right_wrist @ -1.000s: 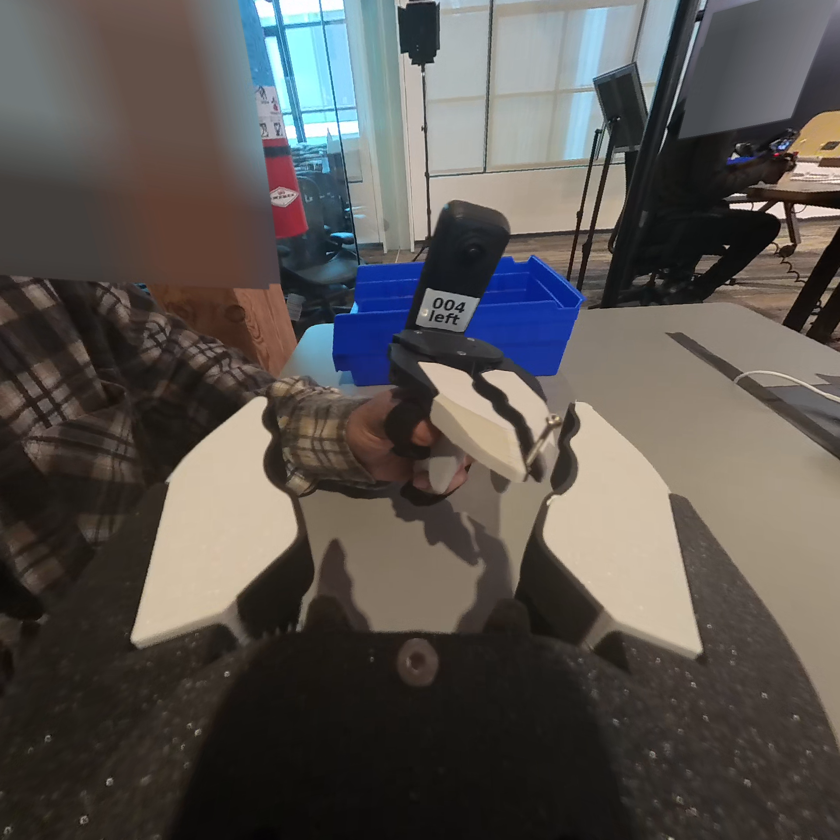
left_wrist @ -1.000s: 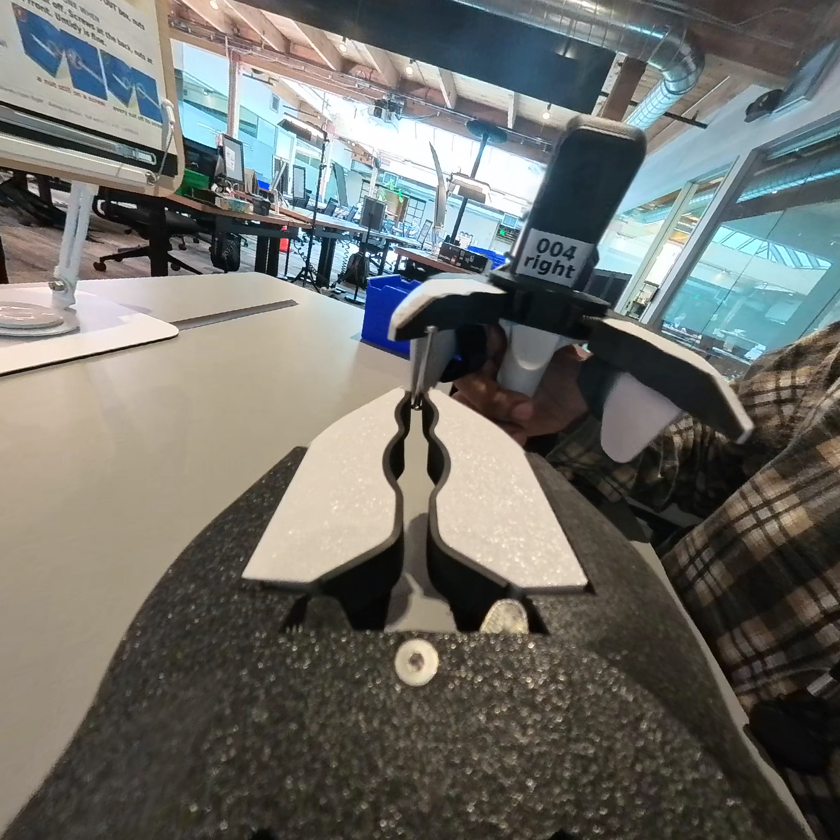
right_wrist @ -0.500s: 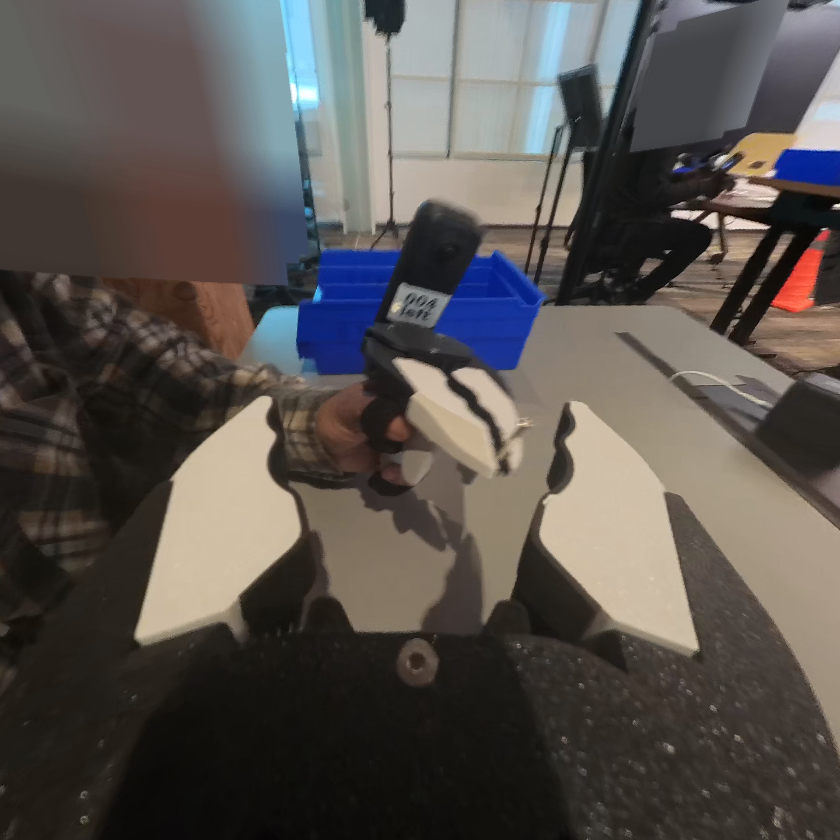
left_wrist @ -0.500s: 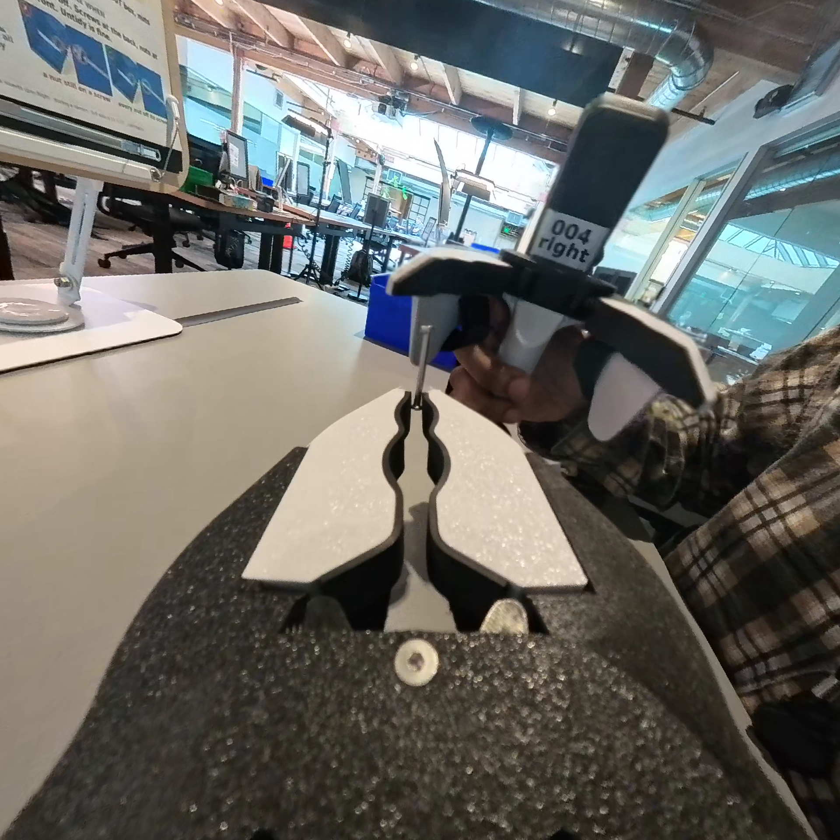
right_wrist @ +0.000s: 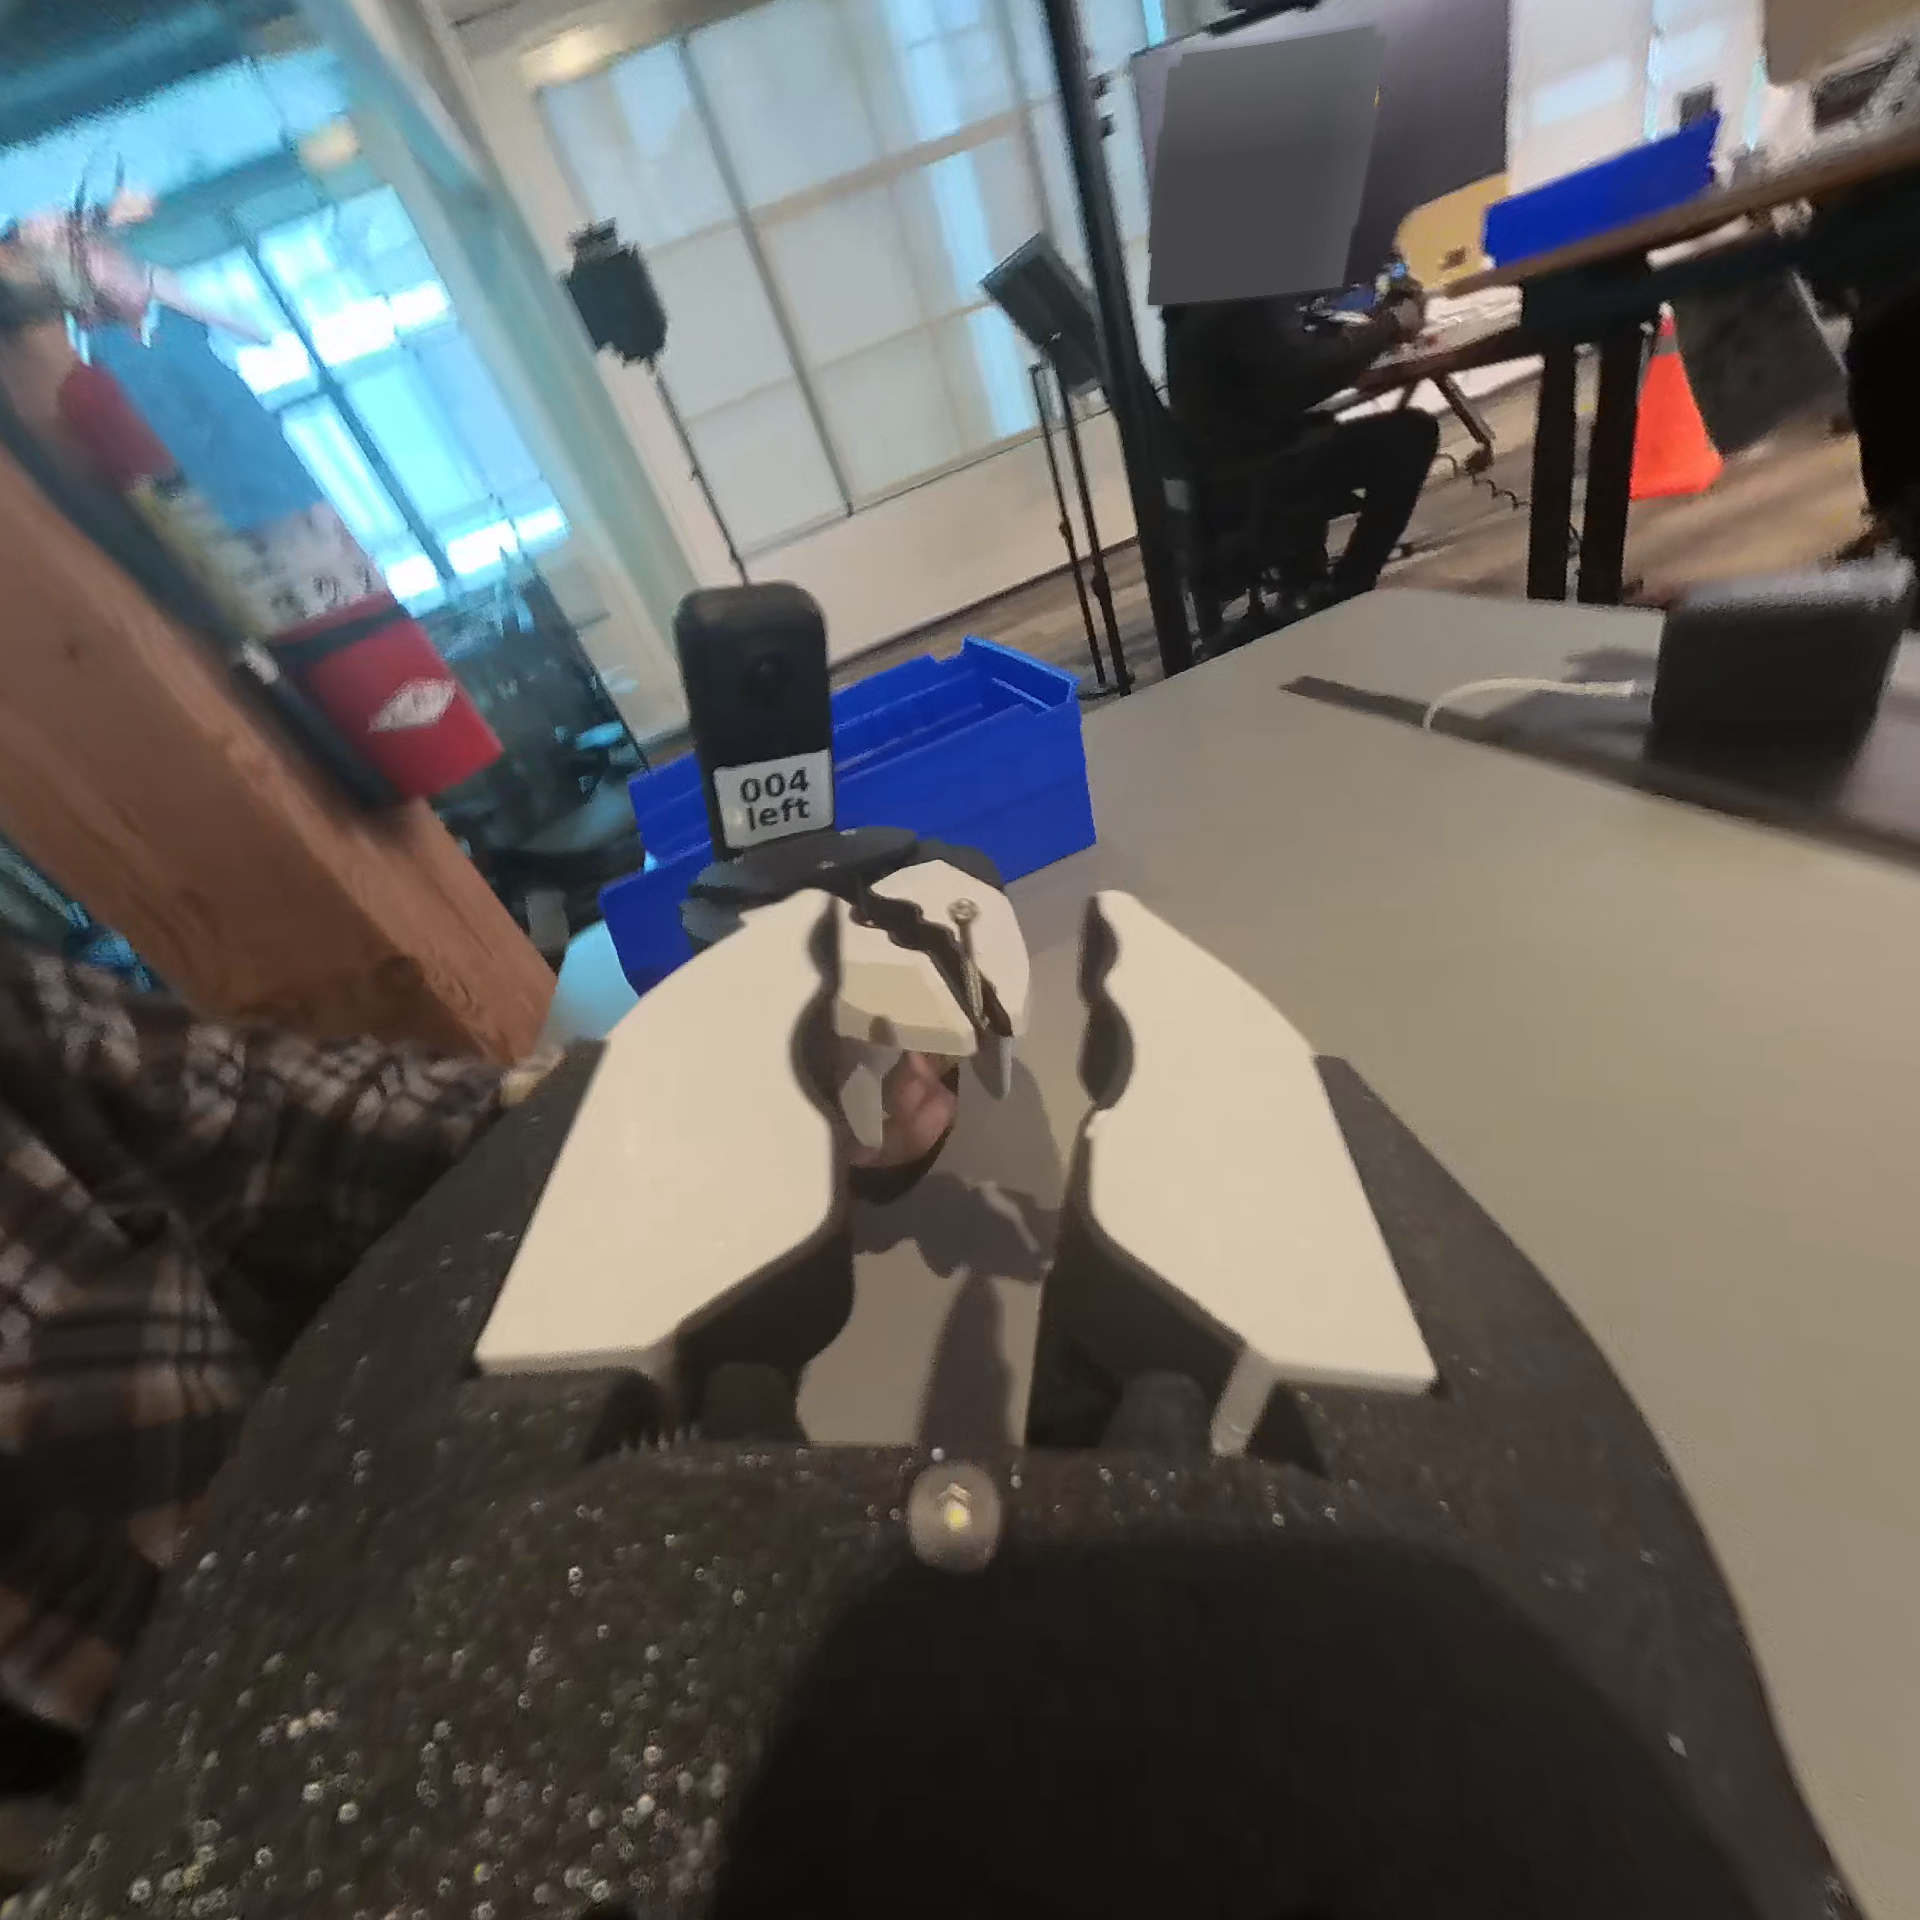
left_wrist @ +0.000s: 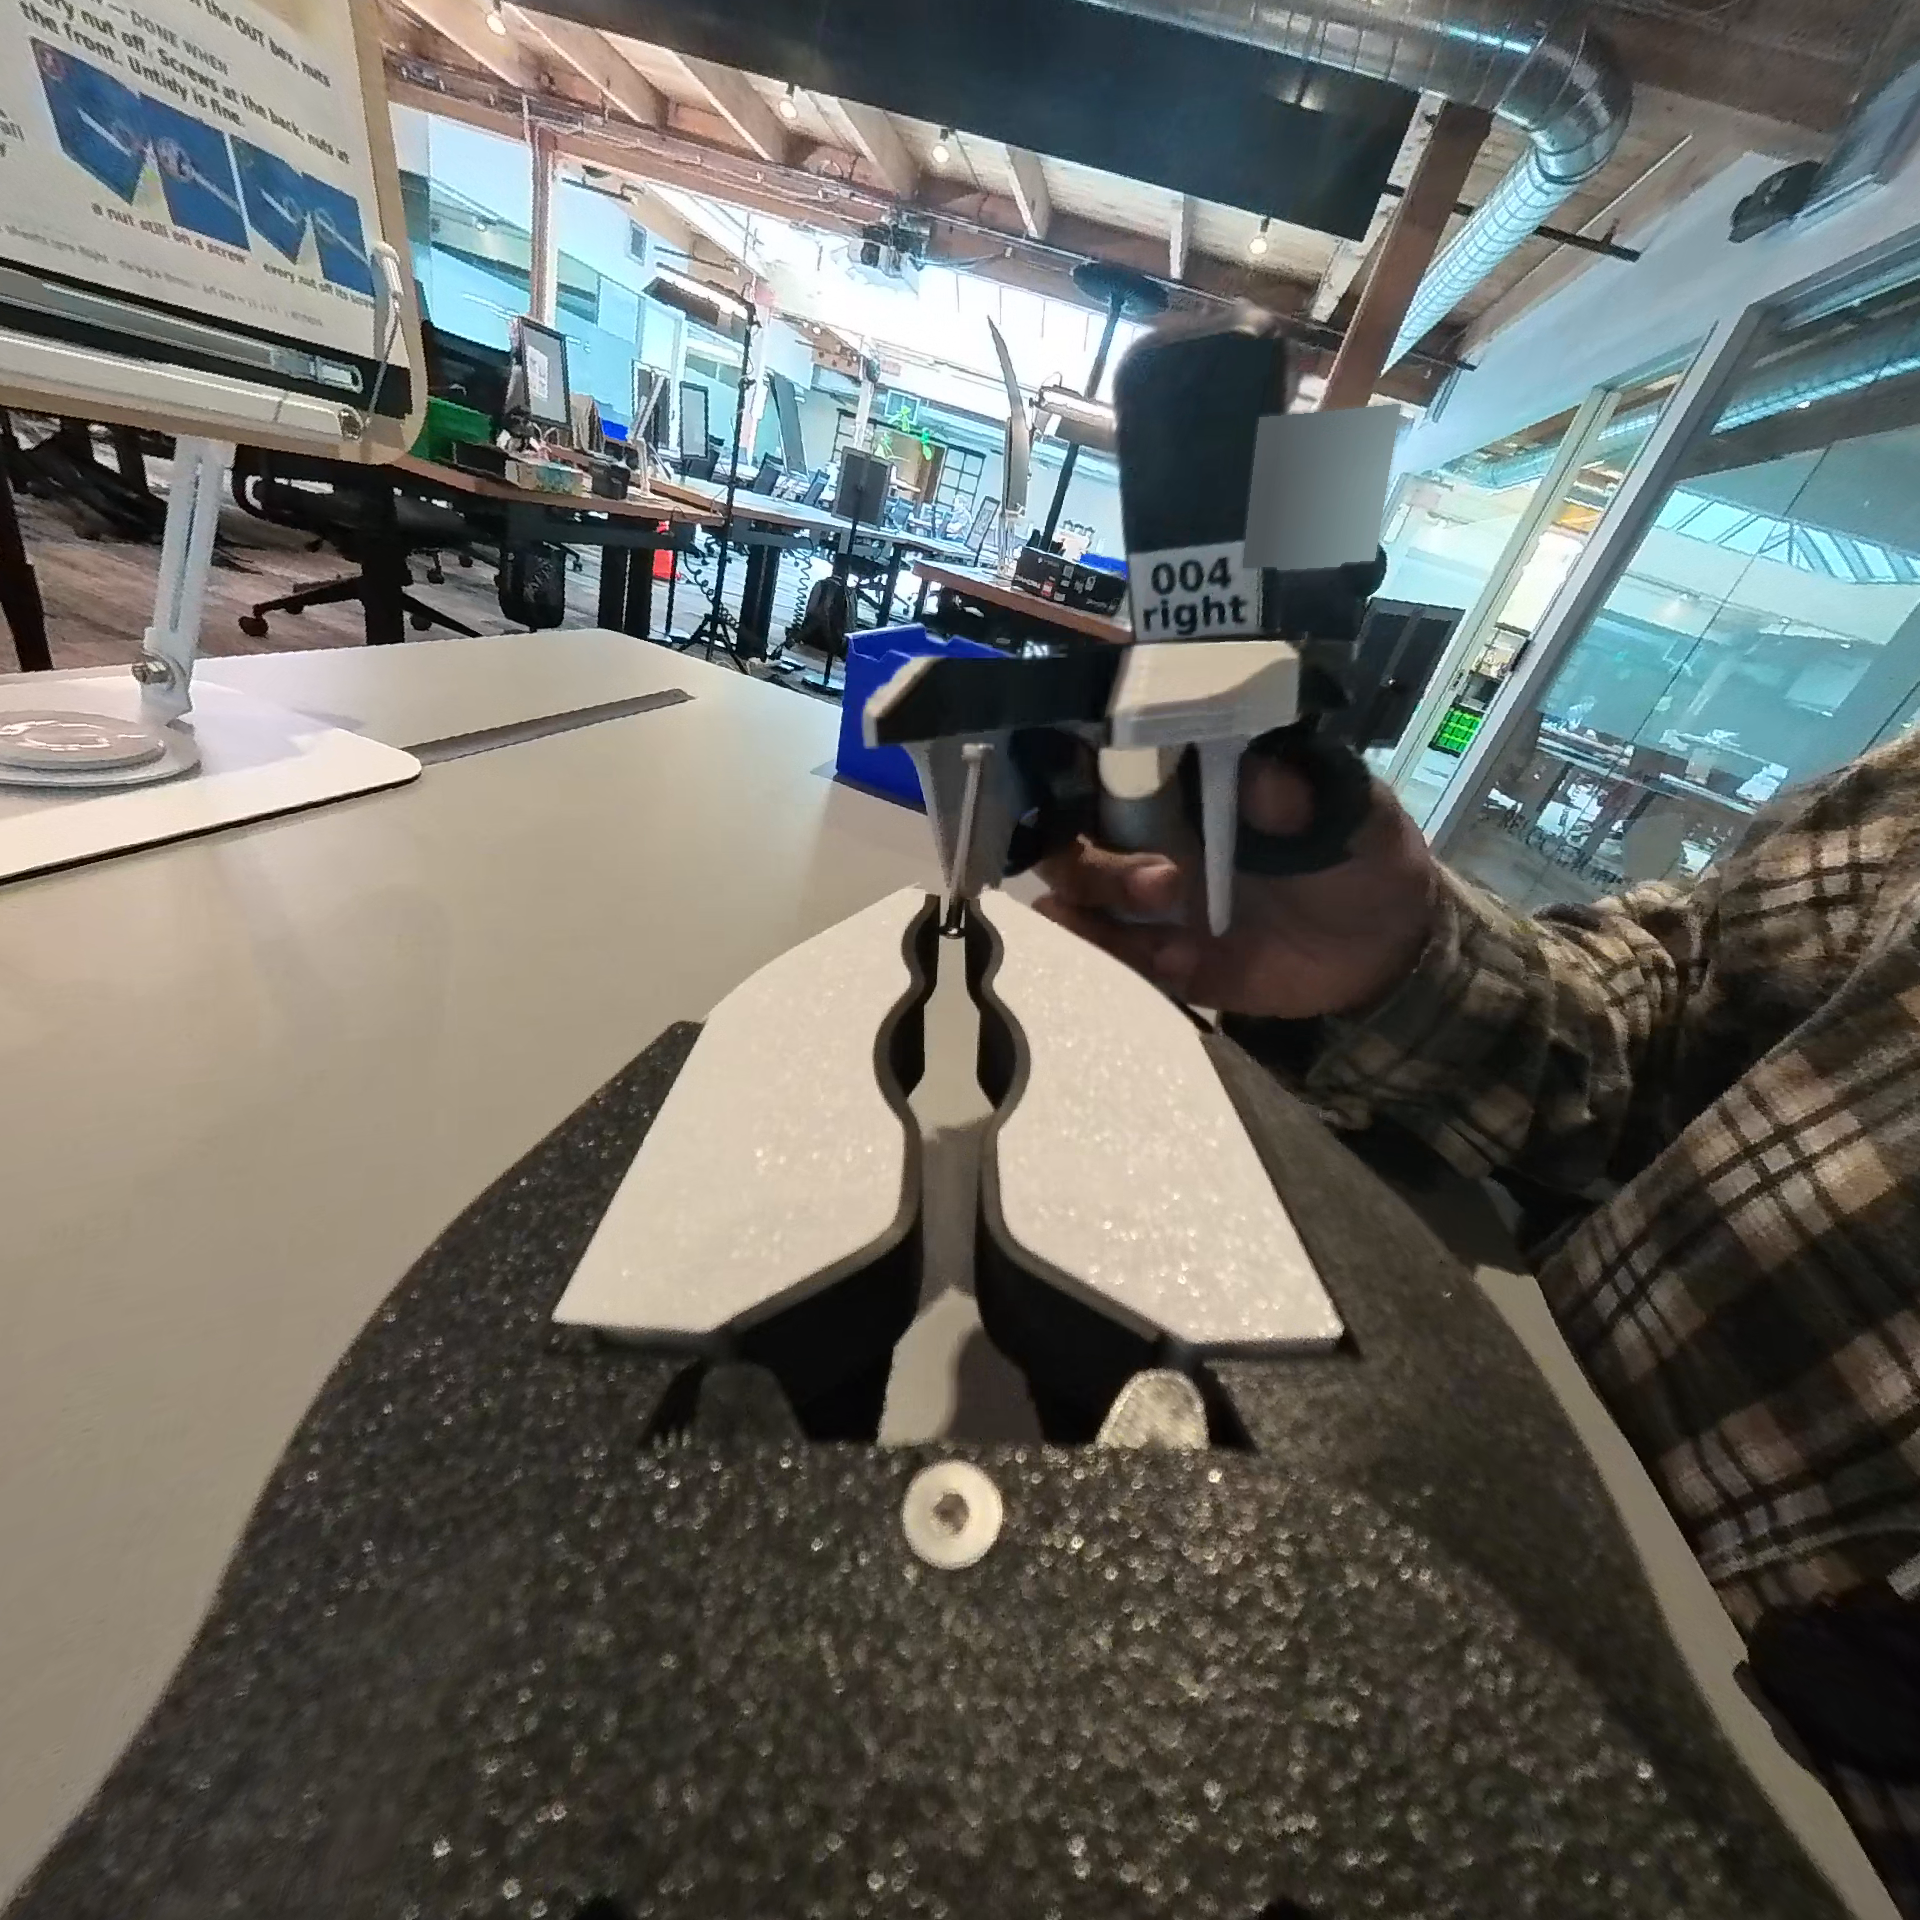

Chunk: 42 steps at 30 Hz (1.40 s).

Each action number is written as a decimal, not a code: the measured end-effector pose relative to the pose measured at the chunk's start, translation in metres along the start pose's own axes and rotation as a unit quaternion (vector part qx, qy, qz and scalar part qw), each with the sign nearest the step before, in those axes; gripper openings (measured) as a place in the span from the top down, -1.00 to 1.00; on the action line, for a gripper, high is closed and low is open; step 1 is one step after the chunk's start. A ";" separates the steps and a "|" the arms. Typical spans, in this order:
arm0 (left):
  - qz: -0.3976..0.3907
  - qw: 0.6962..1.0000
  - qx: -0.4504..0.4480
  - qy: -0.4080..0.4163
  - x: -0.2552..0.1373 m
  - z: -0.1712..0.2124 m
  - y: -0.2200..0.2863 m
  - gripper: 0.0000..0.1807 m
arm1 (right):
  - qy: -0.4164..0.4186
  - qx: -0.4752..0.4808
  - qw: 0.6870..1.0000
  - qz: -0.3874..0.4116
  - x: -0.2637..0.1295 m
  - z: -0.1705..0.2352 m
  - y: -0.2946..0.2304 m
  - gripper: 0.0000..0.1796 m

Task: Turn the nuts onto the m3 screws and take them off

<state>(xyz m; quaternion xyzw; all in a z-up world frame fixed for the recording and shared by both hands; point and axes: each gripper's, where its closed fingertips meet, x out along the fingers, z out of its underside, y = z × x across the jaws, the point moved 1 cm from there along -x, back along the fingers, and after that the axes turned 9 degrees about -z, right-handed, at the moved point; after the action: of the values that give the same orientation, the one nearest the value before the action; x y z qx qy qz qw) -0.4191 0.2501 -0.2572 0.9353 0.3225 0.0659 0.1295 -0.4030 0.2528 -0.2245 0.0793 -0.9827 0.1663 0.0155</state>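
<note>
My left gripper [left_wrist: 948, 920] is shut on the lower end of a thin m3 screw [left_wrist: 966, 831], which stands up from the fingertips. I cannot make out a nut. My right gripper [right_wrist: 961, 935] is open, and its white fingers [right_wrist: 707, 1122] stand on either side of the left gripper [right_wrist: 935, 987] and the screw [right_wrist: 975, 971], without touching it. In the left wrist view the right gripper [left_wrist: 1086, 904] hangs just beyond my left fingertips, fingers pointing down, with the screw close to its left finger. Both are held above the grey table [left_wrist: 416, 987].
A blue bin [right_wrist: 935, 748] stands at the table's far edge and also shows in the left wrist view [left_wrist: 878, 707]. A white stand base [left_wrist: 83, 738] with an instruction board sits far left. A black box with a white cable [right_wrist: 1766, 675] is far right. A plaid sleeve [left_wrist: 1662, 1091] lies alongside. My left and right fingertips are right by each other.
The right gripper rolled and swung so its fingers now point down around the screw, and its jaws narrowed. The left gripper kept still, holding the screw.
</note>
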 end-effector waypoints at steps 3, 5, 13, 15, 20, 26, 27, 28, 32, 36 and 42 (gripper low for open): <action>0.001 1.000 0.001 0.000 0.000 0.000 0.001 0.96 | 0.021 0.017 1.000 0.008 -0.001 0.000 0.004 0.65; 0.001 1.000 0.000 -0.001 0.001 0.001 0.001 0.96 | 0.025 0.015 1.000 0.008 -0.001 0.001 0.004 0.69; 0.001 1.000 0.000 -0.003 0.001 0.002 0.000 0.96 | 0.004 -0.010 1.000 0.021 0.003 0.007 0.004 0.79; 0.000 1.000 0.000 -0.002 0.001 0.001 0.000 0.96 | 0.005 -0.007 1.000 0.017 0.004 0.007 0.004 0.81; -0.001 1.000 0.002 -0.003 0.001 0.001 0.000 0.96 | 0.009 -0.001 1.000 0.013 0.005 0.007 0.005 0.82; -0.001 1.000 0.005 -0.004 0.001 0.001 0.001 0.96 | 0.008 0.002 1.000 0.011 0.006 0.007 0.005 0.86; -0.001 1.000 0.005 -0.004 0.001 0.001 0.001 0.96 | 0.011 0.002 1.000 0.010 0.006 0.007 0.005 0.88; -0.001 1.000 0.005 -0.004 0.001 0.001 0.001 0.96 | 0.012 0.002 1.000 0.009 0.006 0.007 0.005 0.89; -0.001 1.000 0.006 -0.003 0.000 0.001 0.001 0.96 | 0.010 0.003 1.000 0.008 0.007 0.007 0.005 0.90; -0.001 1.000 0.006 -0.003 0.001 0.001 0.001 0.96 | 0.013 -0.001 1.000 0.008 0.007 0.006 0.005 0.93; -0.001 1.000 0.007 -0.003 0.000 0.001 0.001 0.96 | 0.011 -0.005 1.000 0.010 0.007 0.006 0.005 0.94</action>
<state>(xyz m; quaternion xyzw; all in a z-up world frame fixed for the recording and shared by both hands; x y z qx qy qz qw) -0.4180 0.2495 -0.2576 0.9361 0.3233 0.0606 0.1245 -0.4105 0.2549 -0.2314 0.0672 -0.9841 0.1628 0.0248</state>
